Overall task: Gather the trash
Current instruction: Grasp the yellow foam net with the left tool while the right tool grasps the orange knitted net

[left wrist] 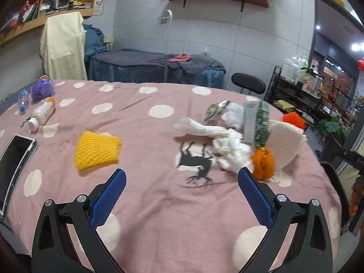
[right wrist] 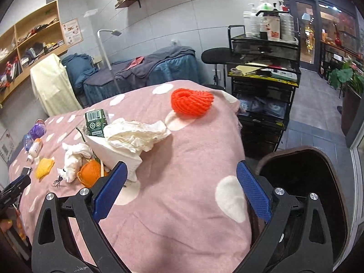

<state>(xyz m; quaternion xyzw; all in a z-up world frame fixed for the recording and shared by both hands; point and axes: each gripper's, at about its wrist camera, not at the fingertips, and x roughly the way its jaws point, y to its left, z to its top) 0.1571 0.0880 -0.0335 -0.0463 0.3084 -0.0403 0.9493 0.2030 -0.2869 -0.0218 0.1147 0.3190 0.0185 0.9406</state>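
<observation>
A pile of trash lies on the pink dotted tablecloth (left wrist: 141,136): crumpled white tissues (left wrist: 227,145), a green carton (left wrist: 257,122), a white paper cone (left wrist: 284,145) and an orange foam net (left wrist: 264,163). A yellow foam net (left wrist: 97,150) lies apart to the left. A red foam net (right wrist: 192,102) lies near the table's far edge. My left gripper (left wrist: 182,184) is open and empty, above the cloth just short of the pile. My right gripper (right wrist: 180,179) is open and empty, with the paper cone (right wrist: 113,150) and tissues (right wrist: 136,134) just beyond its left finger.
A dark bin (right wrist: 302,182) stands beside the table at the right. A phone (left wrist: 16,159), bottles (left wrist: 43,113) and a purple object (left wrist: 42,88) lie at the table's left. A black trolley (right wrist: 264,79), a stool (right wrist: 216,55) and a covered bed (left wrist: 154,66) stand beyond.
</observation>
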